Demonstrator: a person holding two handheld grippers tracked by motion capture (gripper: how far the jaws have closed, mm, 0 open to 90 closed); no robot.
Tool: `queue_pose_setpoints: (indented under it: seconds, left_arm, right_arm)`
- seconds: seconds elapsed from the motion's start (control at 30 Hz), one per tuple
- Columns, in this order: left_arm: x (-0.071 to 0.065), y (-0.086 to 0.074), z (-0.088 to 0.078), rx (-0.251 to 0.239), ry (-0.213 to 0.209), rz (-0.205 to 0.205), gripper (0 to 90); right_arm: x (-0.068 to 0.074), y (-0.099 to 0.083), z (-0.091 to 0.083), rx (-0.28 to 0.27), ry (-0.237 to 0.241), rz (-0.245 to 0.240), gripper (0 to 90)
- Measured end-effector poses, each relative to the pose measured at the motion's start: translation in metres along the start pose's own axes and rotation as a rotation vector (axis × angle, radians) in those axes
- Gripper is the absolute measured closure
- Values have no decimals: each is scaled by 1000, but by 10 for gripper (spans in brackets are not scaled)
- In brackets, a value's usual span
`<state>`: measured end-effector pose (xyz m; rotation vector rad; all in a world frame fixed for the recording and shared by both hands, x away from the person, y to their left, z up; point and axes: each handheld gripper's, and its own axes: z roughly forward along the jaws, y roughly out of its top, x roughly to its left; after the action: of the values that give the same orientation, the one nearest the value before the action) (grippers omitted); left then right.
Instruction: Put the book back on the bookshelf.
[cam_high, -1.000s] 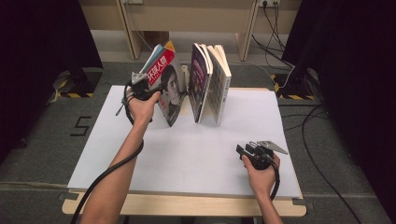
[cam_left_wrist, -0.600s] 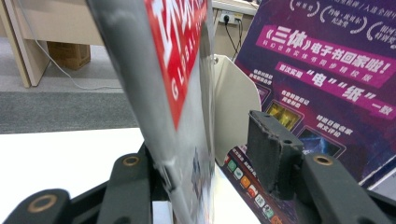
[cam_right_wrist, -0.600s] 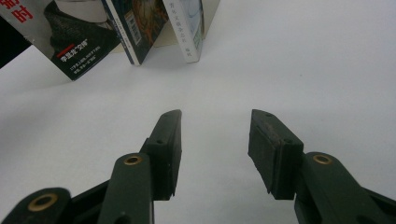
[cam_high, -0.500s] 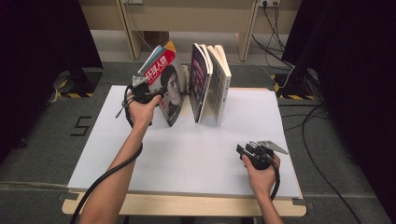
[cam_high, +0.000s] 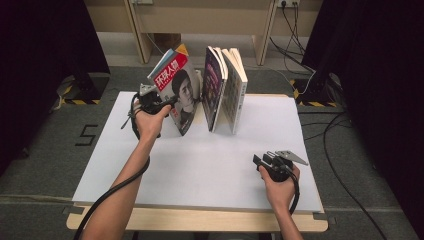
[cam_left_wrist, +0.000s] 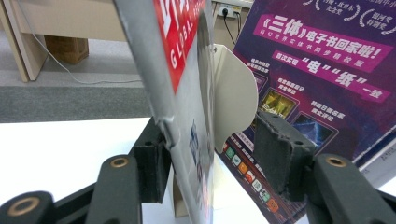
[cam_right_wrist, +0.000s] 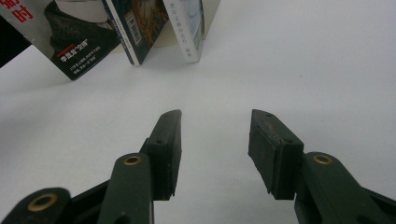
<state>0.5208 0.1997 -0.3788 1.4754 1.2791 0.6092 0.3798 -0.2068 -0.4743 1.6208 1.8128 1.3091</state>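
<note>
A magazine with a red title band and a portrait cover stands tilted at the back of the white table. My left gripper reaches around its near edge. In the left gripper view the magazine lies against the left pad, while the right pad stands apart from it. These jaws have just been opening with the magazine between them. A purple book and pale books stand upright to the right. My right gripper rests open near the front right, nothing between its fingers.
A white curved bookend stands between the magazine and the purple book. From the right gripper view the magazine and the book spines are far ahead over bare tabletop. Cables and wooden furniture legs lie beyond the table.
The left gripper's jaws have spread wider around the magazine's edge. The magazine still leans in the same place. The right hand and gripper have not moved.
</note>
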Motion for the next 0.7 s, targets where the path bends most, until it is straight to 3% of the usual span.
queue_pose_setpoints:
  seconds: [0.7]
  left_arm:
    - [9,-18,-22,41,9,12,386]
  right_arm:
    - [1,0,0,-1,-1,-5,549]
